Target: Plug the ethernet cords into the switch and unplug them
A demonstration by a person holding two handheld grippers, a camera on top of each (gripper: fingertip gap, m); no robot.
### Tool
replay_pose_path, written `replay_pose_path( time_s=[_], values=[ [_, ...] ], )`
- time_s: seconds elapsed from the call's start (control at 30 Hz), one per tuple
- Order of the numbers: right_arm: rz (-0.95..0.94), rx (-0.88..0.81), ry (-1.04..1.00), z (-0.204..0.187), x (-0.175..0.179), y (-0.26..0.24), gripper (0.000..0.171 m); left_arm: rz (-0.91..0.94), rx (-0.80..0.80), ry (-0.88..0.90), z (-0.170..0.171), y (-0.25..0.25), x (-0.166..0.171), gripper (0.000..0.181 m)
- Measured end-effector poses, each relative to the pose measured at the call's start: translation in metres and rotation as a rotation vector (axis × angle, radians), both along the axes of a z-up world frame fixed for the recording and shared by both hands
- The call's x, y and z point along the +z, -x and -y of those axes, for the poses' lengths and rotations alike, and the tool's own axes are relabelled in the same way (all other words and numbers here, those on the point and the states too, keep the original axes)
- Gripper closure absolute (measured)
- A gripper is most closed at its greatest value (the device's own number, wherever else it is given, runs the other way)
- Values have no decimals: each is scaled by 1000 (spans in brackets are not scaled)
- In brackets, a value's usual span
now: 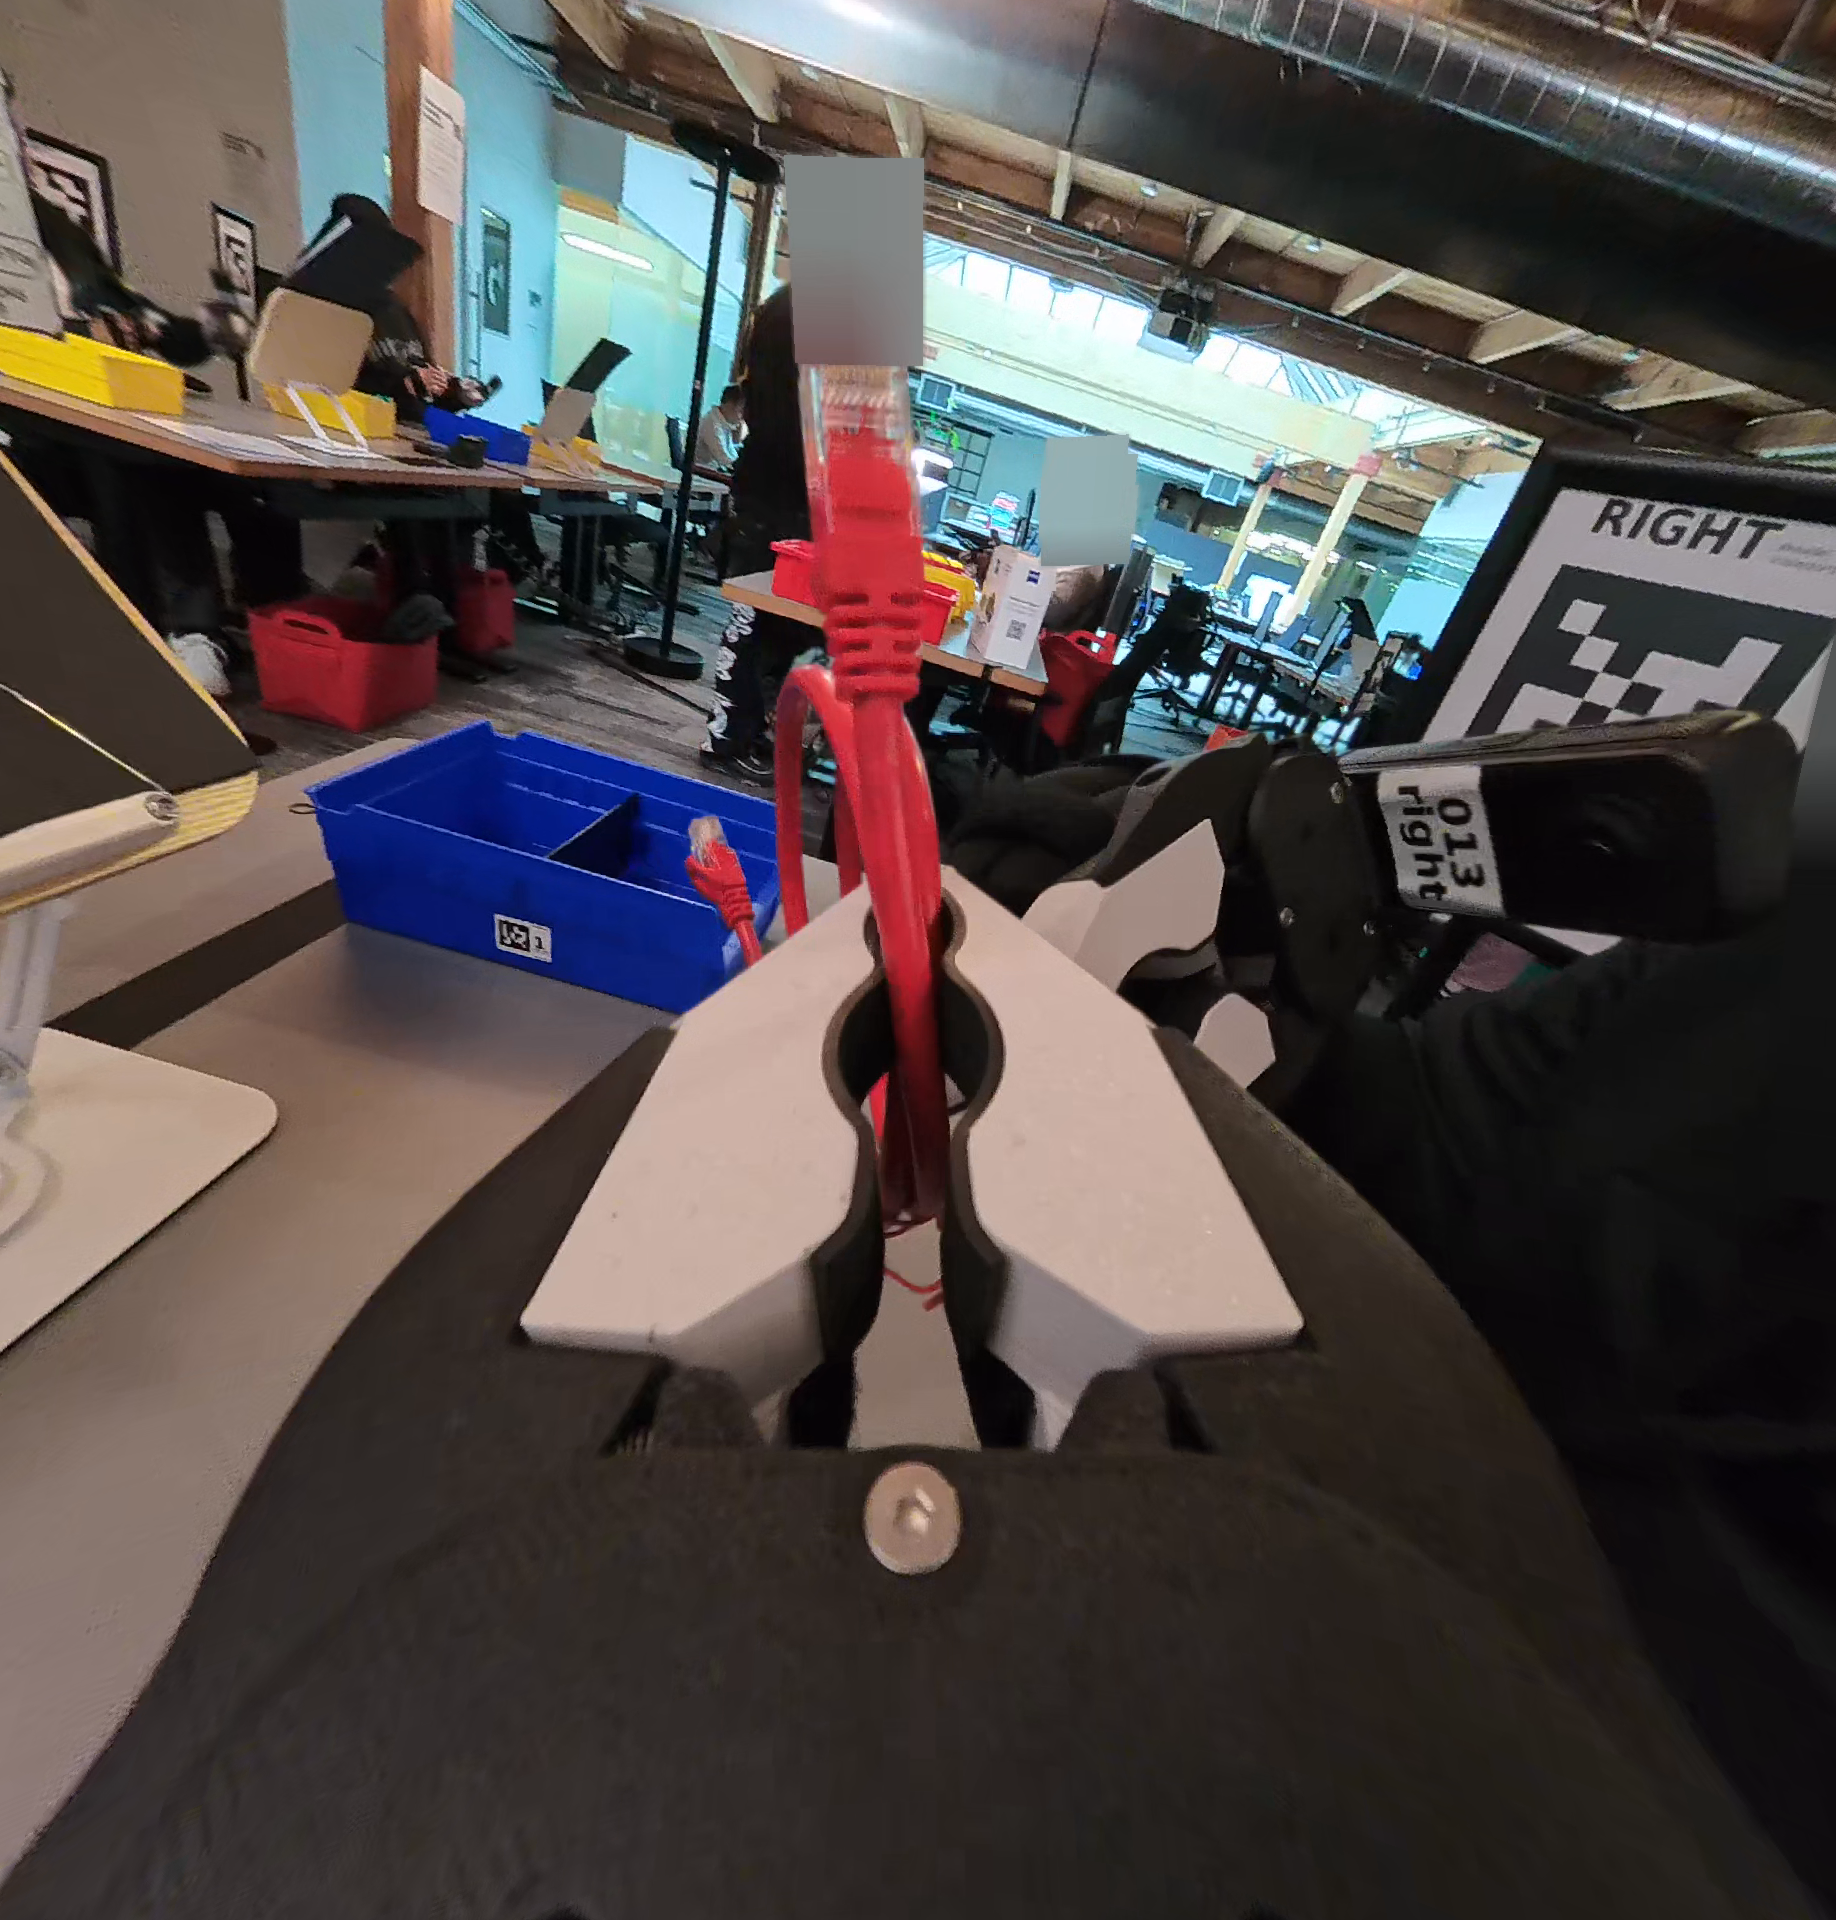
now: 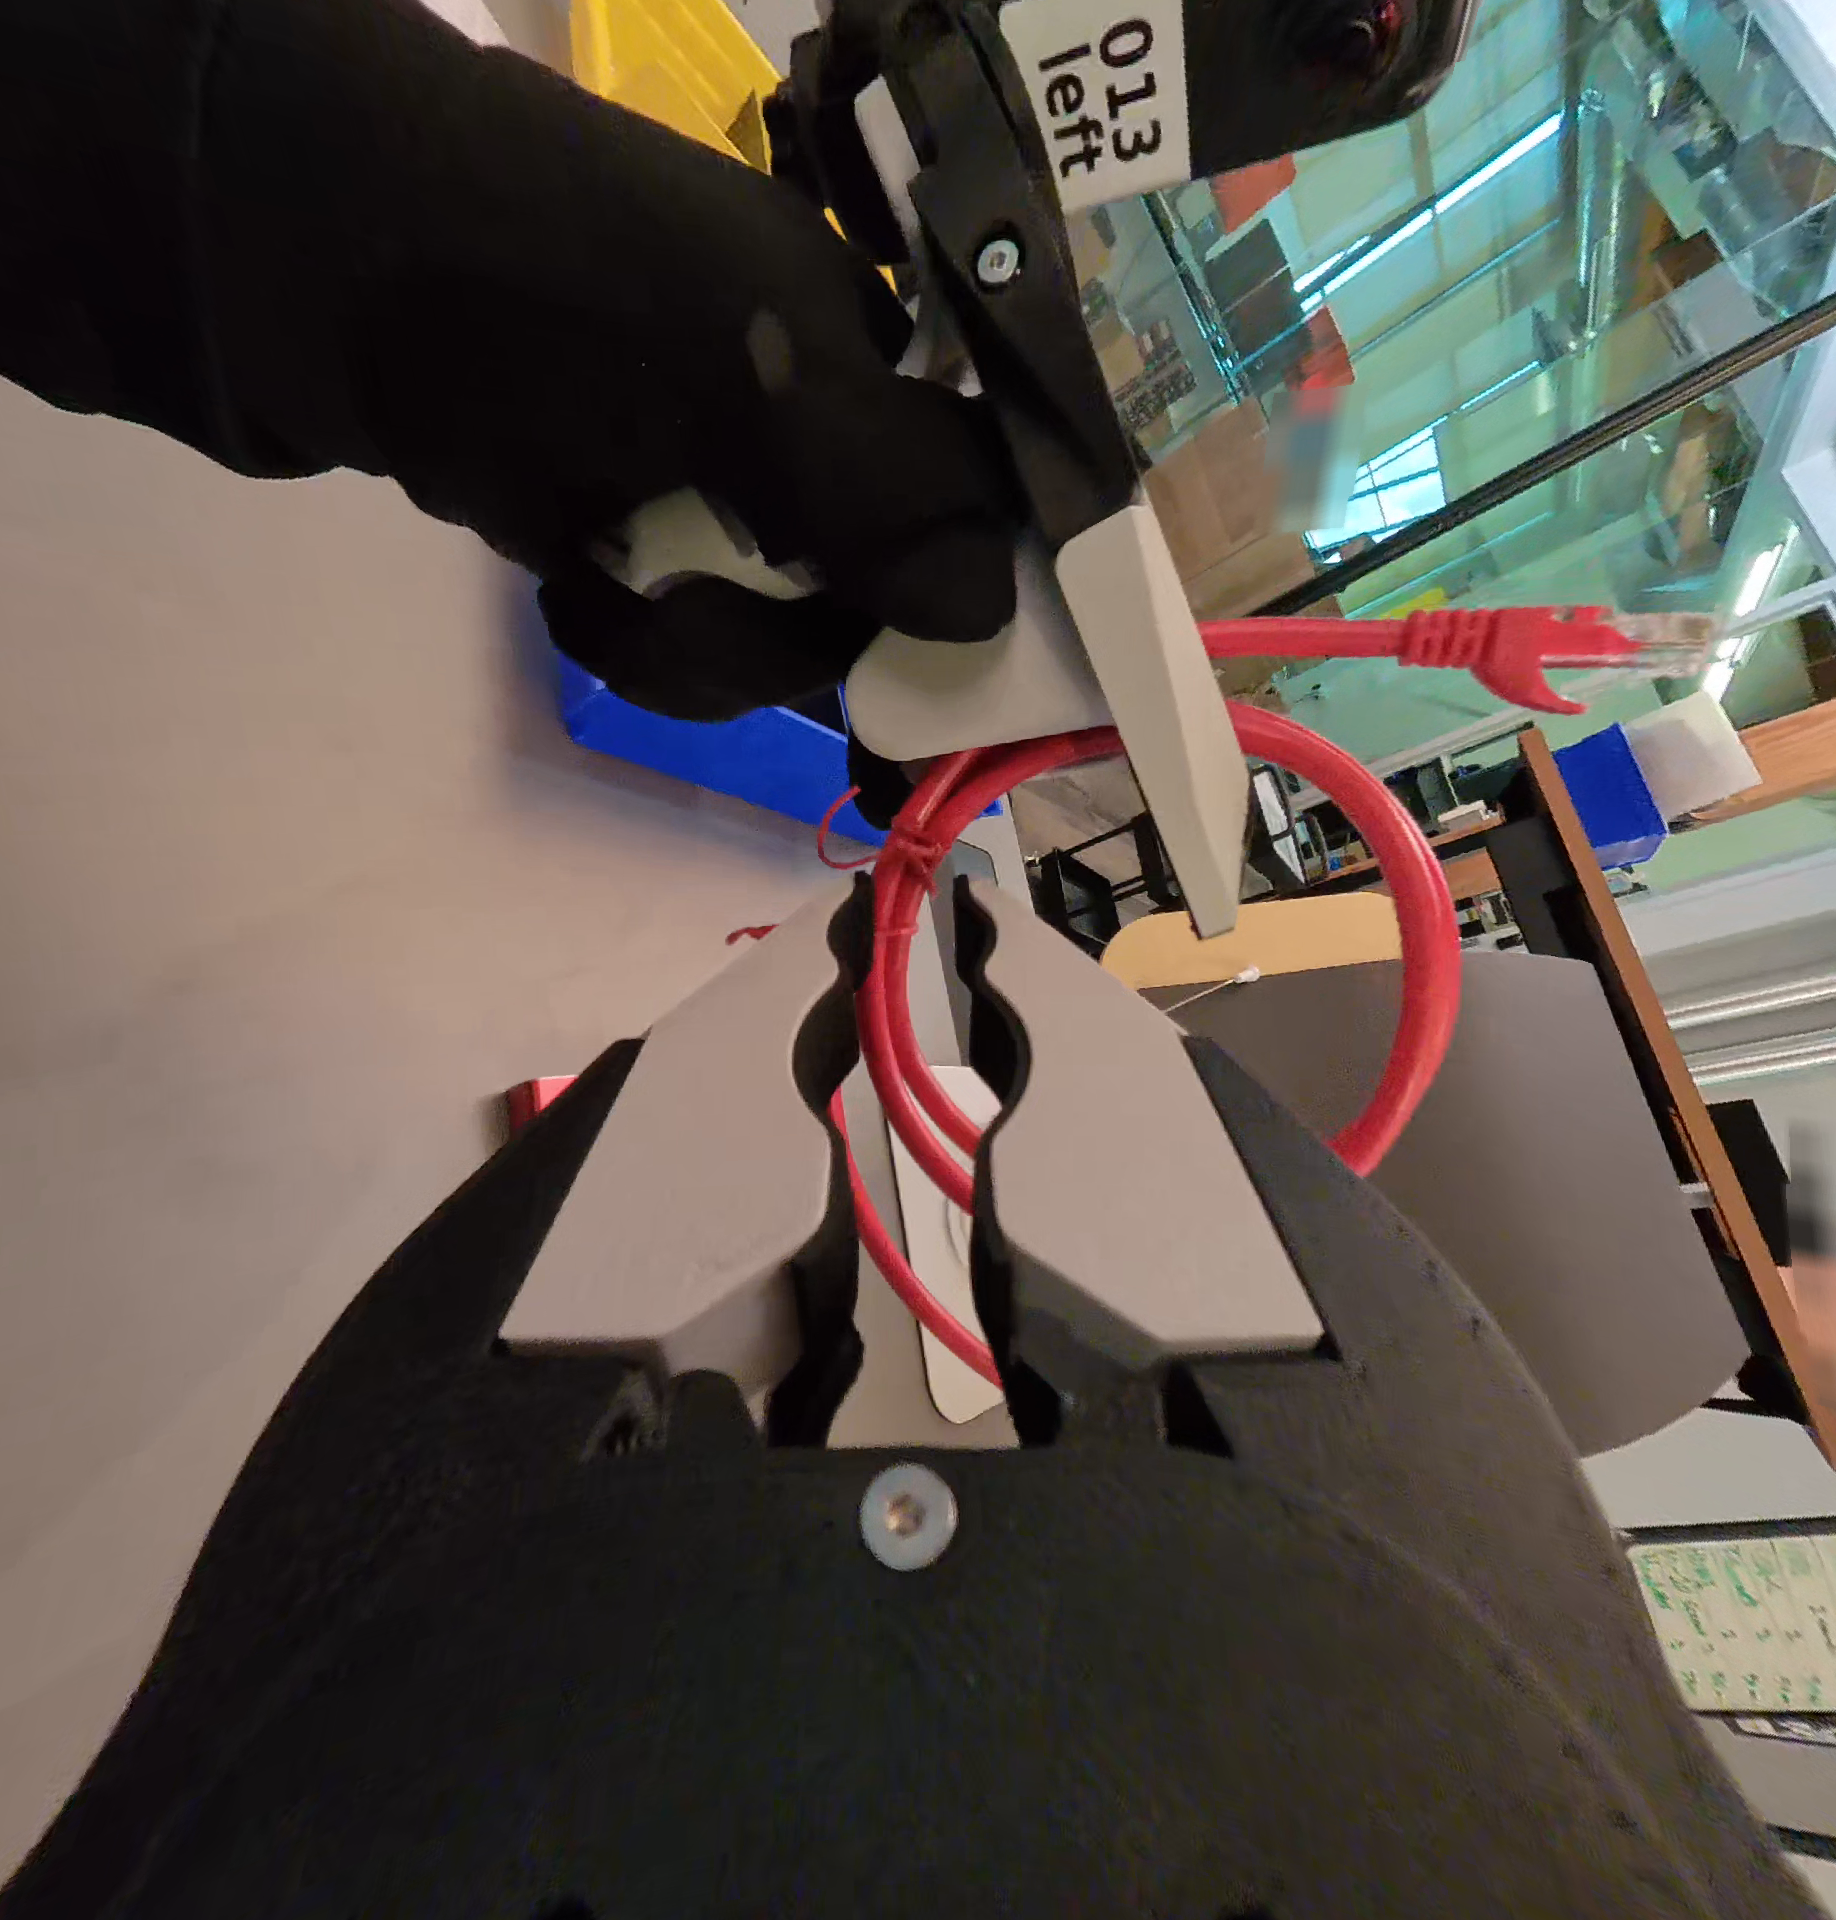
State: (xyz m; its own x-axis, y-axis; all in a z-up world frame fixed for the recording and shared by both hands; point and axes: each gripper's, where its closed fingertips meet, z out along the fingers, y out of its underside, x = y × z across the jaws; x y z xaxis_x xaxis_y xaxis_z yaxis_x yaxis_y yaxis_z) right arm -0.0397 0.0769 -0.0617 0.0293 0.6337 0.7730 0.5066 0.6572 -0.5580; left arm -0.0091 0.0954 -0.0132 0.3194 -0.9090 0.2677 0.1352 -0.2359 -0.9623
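Note:
My left gripper (image 1: pixel 909 914) is shut on a coiled red ethernet cord (image 1: pixel 872 644) and holds it above the grey table (image 1: pixel 322 1091). One clear plug (image 1: pixel 860 436) points straight up. The other plug (image 1: pixel 711 847) hangs by the blue bin (image 1: pixel 498 862). In the right wrist view my right gripper (image 2: pixel 909 894) straddles the same cord (image 2: pixel 1413 883) at its red twist tie (image 2: pixel 909 857), jaws narrow, with a thin gap beside the cord. A black-gloved hand (image 2: pixel 581 364) holds the left gripper's fingers (image 2: pixel 1153 675) there. No switch is in view.
A tablet stand with a white base (image 1: pixel 114 1143) and a tilted black board (image 1: pixel 52 665) stands at the table's left. The right gripper (image 1: pixel 1174 935) shows close on the right of the left wrist view. Beyond the table are workbenches with yellow bins (image 1: pixel 83 364) and people. One gripper's finger ends stand about 5 centimetres off the other's.

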Motion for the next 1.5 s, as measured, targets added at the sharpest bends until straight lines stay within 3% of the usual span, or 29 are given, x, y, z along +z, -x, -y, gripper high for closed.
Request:
replay_pose_path(
  time_s=[0.5, 0.8, 0.97, 1.13, 1.23, 1.5],
  values=[
    [59, 46, -4, 9, -11, 1, 171, -59, -109, 39, 14, -17, -11, 181],
    [19, 10, 41, 7, 2, -3, 171, -20, 34, -6, -3, -1, -4, 181],
    [-43, 41, 153, 22, 20, -3, 171, 28, 192, -20, -25, 28, -1, 181],
    [-109, -3, 121, 9, 24, 0, 171, 28, 147, -36, -17, 20, 4, 181],
    [-80, 0, 63, 4, 15, 1, 161, 10, 87, -34, -7, 8, 5, 181],
    [-19, 12, 16, 2, 1, 1, 165, -3, 13, -15, 5, -4, 7, 181]
  ],
)
